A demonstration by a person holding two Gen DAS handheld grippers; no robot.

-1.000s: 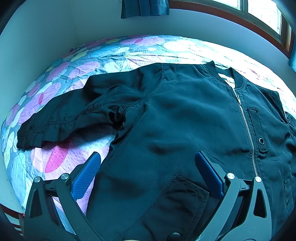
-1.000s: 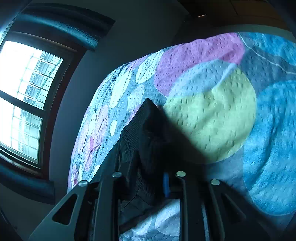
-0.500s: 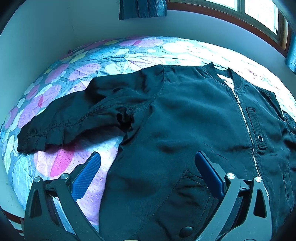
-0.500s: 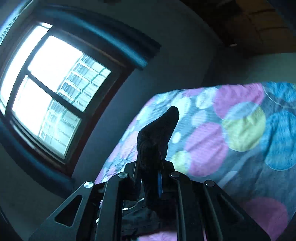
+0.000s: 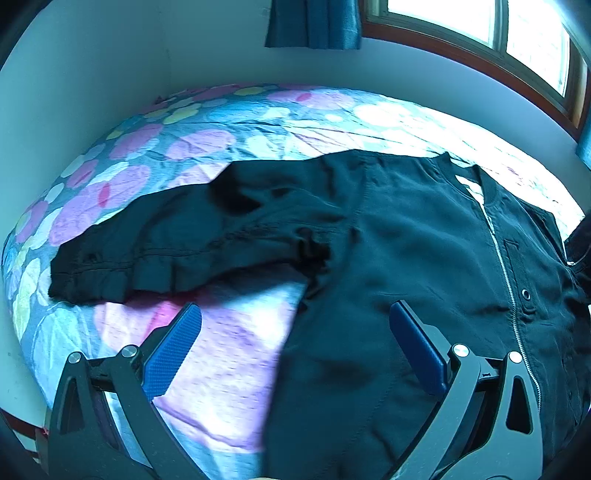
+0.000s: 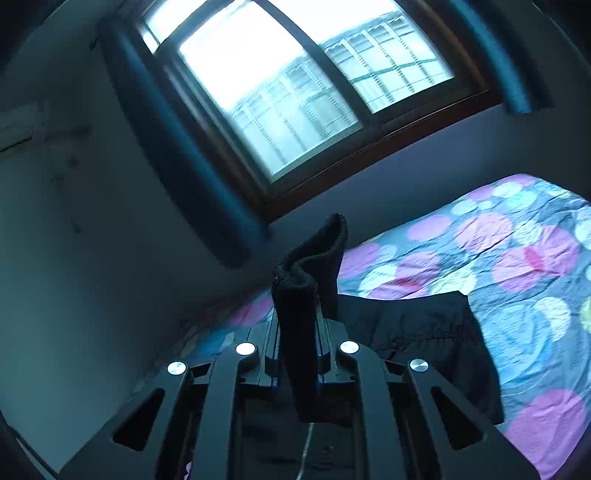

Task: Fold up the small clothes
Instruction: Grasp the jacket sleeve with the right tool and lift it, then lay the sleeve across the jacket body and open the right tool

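A small black zip jacket point(image 5: 406, 251) lies front up on the bed. Its left sleeve point(image 5: 177, 243) stretches out to the left, with the ribbed cuff point(image 5: 88, 284) at its end. My left gripper point(image 5: 295, 332) is open, with blue pads point(image 5: 170, 350) spread above the jacket's lower left edge, holding nothing. My right gripper point(image 6: 295, 332) is shut on a black ribbed edge of the jacket point(image 6: 310, 273) and holds it lifted off the bed, with jacket fabric point(image 6: 424, 332) hanging below.
The bed has a quilt point(image 5: 229, 140) with coloured circles. White walls point(image 5: 110, 74) close the far left corner. A wood-framed window point(image 6: 295, 81) with blue curtains point(image 5: 314, 22) is behind the bed. The bed's near left edge point(image 5: 22, 369) drops off.
My right gripper has risen and tilted upward with the ribbed edge, from facing the quilt to facing the window. My left gripper has drifted left and back, so more quilt shows beneath it.
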